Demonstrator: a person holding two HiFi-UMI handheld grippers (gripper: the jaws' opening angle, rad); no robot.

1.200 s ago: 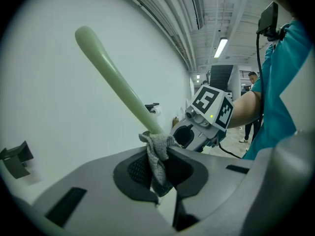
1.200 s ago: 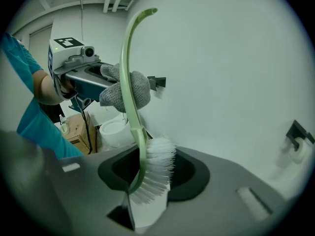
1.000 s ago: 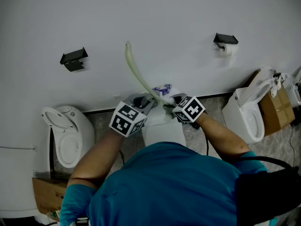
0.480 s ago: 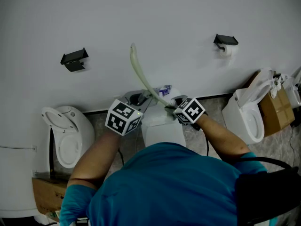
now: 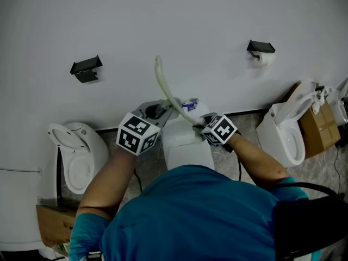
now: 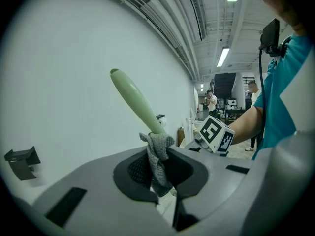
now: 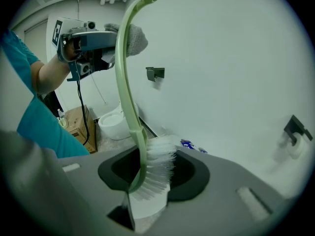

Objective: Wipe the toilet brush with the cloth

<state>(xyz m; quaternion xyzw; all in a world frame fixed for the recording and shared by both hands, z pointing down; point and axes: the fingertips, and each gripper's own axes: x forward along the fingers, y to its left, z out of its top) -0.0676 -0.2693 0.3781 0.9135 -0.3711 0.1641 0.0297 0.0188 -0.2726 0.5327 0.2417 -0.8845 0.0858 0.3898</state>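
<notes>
Person in a teal shirt [image 5: 201,211] stands over a white toilet [image 5: 187,148] facing a white wall [image 5: 190,20], one gripper in each hand. Right gripper [image 5: 200,126] is clamped on the head end of the toilet brush [image 5: 166,88]; in the right gripper view the white bristles [image 7: 160,166] sit between its jaws and the pale green curved handle [image 7: 124,82] rises up from there, tip near the wall. Left gripper [image 5: 159,110] is closed on the grey cloth [image 6: 157,156], which is bunched round the handle partway up, above the bristles and below the tip. Cloth touches the handle; the jaws pinch both together. Grippers are near each other, left one higher on the handle. Two more toilets stand by the wall, one at left [image 5: 76,156], one at right [image 5: 285,129]. Black wall bracket [image 5: 85,68] is at left, another [image 5: 261,45] at right with a paper roll [image 5: 262,57].
</notes>
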